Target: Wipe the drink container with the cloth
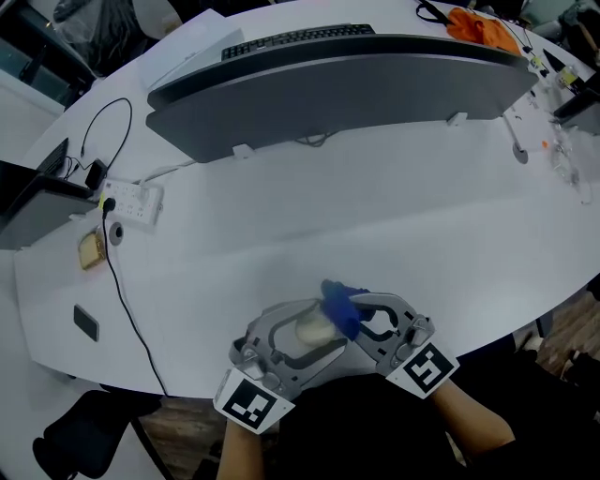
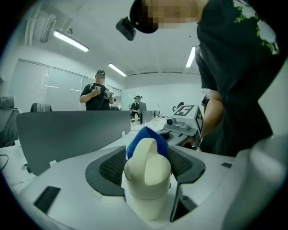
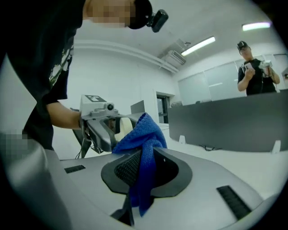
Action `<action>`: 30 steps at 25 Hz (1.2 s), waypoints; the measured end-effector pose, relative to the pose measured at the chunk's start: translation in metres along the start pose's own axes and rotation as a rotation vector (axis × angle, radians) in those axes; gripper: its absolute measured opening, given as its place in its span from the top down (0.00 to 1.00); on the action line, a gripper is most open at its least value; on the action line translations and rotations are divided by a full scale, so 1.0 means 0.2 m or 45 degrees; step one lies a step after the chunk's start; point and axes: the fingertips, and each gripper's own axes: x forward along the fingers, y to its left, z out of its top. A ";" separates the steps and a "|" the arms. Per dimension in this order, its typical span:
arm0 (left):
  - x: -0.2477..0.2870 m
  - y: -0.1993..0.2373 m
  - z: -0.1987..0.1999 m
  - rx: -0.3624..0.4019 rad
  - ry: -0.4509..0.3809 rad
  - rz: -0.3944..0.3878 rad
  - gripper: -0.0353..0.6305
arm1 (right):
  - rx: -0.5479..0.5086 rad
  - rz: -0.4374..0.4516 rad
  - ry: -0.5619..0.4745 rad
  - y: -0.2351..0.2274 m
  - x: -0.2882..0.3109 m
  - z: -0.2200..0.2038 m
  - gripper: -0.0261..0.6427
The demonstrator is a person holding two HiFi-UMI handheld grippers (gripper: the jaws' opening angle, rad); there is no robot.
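From above, a broad white oval table [image 1: 394, 234] with a smooth, matte top carries a long, curved grey divider panel [image 1: 337, 89], a black keyboard [image 1: 298, 39] beyond it, a white power strip [image 1: 131, 202] with a thin black cable [image 1: 127, 300] trailing off the near edge, and a crumpled orange rag [image 1: 480, 28] at the far end. Close to the near edge the left gripper [image 1: 319, 326], grey plastic with a black-and-white marker cube, has its jaws spread wide round a cream drink container [image 1: 307, 330], and the right gripper [image 1: 361, 319] meets it from the other side with a blue cloth [image 1: 337, 305] bunched against the container's upper right. In the left gripper view the container [image 2: 147, 179] is a stubby, smooth, rounded bottle with a domed cap and a raised ridge on top, clamped between two dark dimpled pads [image 2: 112, 168]; the cloth [image 2: 136, 141] sits right behind the cap and looks to touch it, and whether the bottle's base rests on the table I cannot tell. In the right gripper view the jaws are drawn narrow and pinch the cloth [image 3: 144, 148], a waffle-weave microfibre that rises in a soft peak above the pads and hangs in a loose fold below them, with the left gripper [image 3: 105, 128] just beyond
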 end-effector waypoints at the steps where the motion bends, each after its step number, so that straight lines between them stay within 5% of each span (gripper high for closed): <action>1: 0.00 -0.01 0.00 -0.006 -0.001 -0.005 0.52 | 0.059 -0.016 0.027 -0.01 0.01 -0.06 0.90; 3: 0.00 -0.02 -0.01 0.000 0.015 -0.021 0.52 | 0.153 -0.043 0.125 -0.03 0.04 -0.23 0.90; 9: 0.01 -0.01 -0.02 -0.016 0.038 -0.013 0.52 | 0.104 -0.006 0.473 -0.02 0.11 -0.60 0.90; 13: -0.03 0.05 -0.05 -0.068 0.174 0.286 0.47 | 0.125 -0.002 0.437 -0.02 0.11 -0.58 0.90; 16: -0.05 0.06 -0.07 -0.214 0.176 0.527 0.47 | 0.154 0.005 0.391 -0.02 0.10 -0.58 0.89; 20: -0.01 0.07 -0.08 -0.219 0.178 0.619 0.48 | 0.163 -0.009 0.385 -0.02 0.10 -0.58 0.89; 23: 0.02 0.06 -0.04 -0.126 0.127 0.486 0.51 | 0.254 -0.034 0.344 -0.04 0.08 -0.55 0.89; 27: 0.02 -0.05 -0.06 -0.021 0.101 0.027 0.51 | 0.373 -0.108 0.112 -0.13 -0.02 -0.29 0.89; 30: 0.02 -0.09 -0.07 0.018 0.076 -0.212 0.51 | 0.312 -0.019 -0.080 -0.13 -0.07 0.00 0.89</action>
